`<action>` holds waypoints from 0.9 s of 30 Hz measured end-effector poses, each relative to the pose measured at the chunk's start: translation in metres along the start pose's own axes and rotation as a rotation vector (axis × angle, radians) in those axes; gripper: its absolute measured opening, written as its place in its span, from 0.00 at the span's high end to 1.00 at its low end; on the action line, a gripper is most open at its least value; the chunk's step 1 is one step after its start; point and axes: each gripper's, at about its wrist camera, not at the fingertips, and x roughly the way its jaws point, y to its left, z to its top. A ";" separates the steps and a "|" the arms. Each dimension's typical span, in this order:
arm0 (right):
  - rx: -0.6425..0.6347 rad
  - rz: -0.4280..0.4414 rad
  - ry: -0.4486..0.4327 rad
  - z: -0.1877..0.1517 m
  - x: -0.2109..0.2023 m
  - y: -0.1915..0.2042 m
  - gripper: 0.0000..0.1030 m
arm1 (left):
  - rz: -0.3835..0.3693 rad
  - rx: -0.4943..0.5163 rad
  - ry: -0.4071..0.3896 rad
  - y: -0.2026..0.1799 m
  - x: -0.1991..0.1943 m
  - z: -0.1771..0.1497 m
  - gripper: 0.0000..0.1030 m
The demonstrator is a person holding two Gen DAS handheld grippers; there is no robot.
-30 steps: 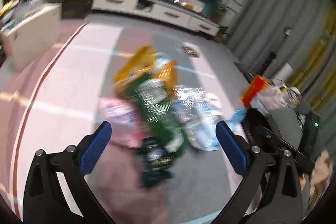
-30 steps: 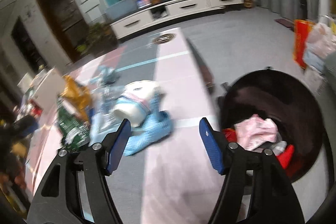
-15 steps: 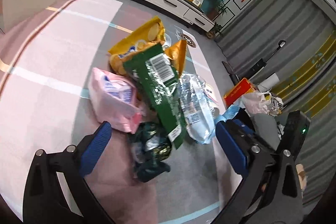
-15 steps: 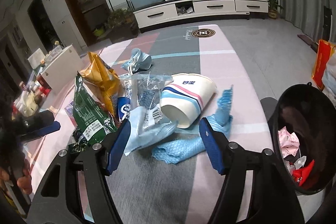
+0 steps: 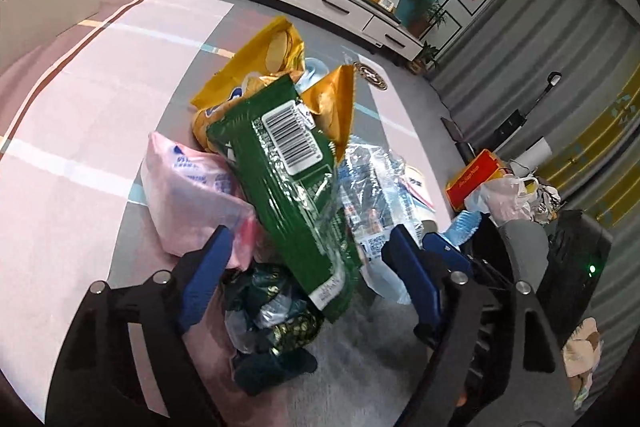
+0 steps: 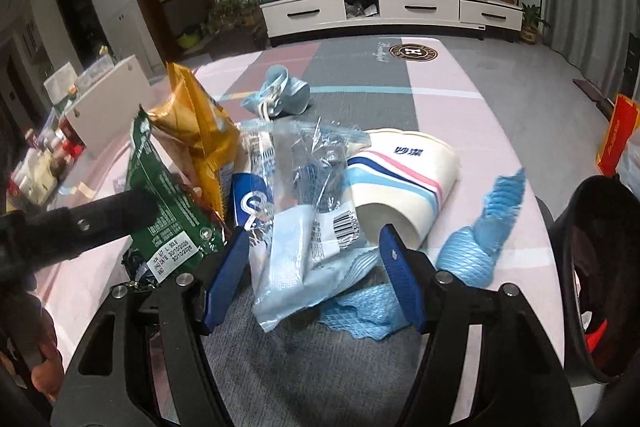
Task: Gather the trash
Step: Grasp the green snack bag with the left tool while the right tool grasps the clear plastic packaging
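— Where is our trash?
— Heaped on the mat (image 6: 460, 95): green bag (image 5: 292, 183) over the yellow bag (image 5: 256, 67), pink pack (image 5: 188, 195) left, clear wrapper (image 6: 296, 211) and paper cup (image 6: 400, 179) right.
— Our grippers?
— Left gripper (image 5: 306, 267) and right gripper (image 6: 314, 271) both spread wide, holding nothing. The bin (image 6: 600, 255) sits far right, probably part-filled.

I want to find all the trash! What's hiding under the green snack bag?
Under the green snack bag lie a pink packet, a crumpled dark wrapper and a yellow chip bag. Anything beneath its middle is covered.
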 end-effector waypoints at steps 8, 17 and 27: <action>-0.025 -0.021 0.056 -0.006 0.008 0.003 0.67 | 0.053 0.029 -0.009 -0.001 0.004 -0.004 0.53; -0.003 0.012 0.040 -0.008 -0.012 -0.004 0.87 | 0.013 0.063 -0.007 -0.003 -0.011 -0.008 0.78; 0.055 0.109 -0.074 -0.006 -0.065 -0.026 0.87 | -0.108 0.093 -0.094 -0.007 -0.055 -0.010 0.78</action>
